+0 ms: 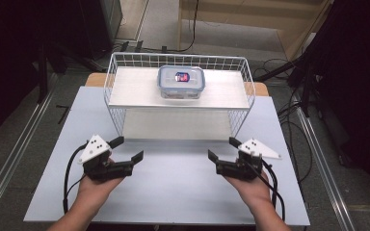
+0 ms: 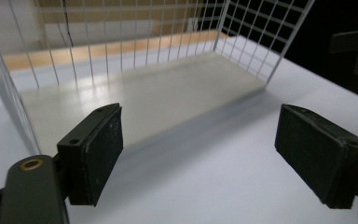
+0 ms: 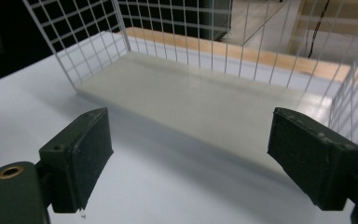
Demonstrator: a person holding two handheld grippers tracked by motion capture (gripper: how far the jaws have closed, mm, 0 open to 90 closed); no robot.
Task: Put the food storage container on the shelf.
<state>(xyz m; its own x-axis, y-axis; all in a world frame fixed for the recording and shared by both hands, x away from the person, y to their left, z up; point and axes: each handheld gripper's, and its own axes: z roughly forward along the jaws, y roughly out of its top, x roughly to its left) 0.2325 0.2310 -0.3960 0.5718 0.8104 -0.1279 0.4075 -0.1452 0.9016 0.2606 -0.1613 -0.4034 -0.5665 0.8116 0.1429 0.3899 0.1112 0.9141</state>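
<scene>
Table (image 1: 173,192) first: pale blue-grey top, bare across the near half where I'm working. On its far half sits the white wire rack (image 1: 120,115), two tiers, mesh on the sides and back, open toward me. Upper shelf (image 1: 130,91) carries the clear food container (image 1: 181,82), lid on with a blue-grey rim, something red and blue inside; it stands roughly mid-shelf, slightly toward the back. Lower shelf (image 2: 168,93) is a pale board resting on the tabletop, seen straight ahead in both gripper views. Left gripper (image 1: 129,149) is in my left hand (image 1: 94,185), low over the table just in front of the rack's left front corner, jaws wide apart and pointing in toward the centre, nothing between them. Right gripper (image 1: 220,148) mirrors it in my right hand (image 1: 250,185), in front of the rack's right corner, jaws likewise spread wide and holding nothing. Both are well apart from the container, which is a tier above them. Left gripper view: the pads (image 2: 100,149) frame the lower shelf's front edge. Right gripper view: same, pads (image 3: 81,154) straddling bare table short of the board.
</scene>
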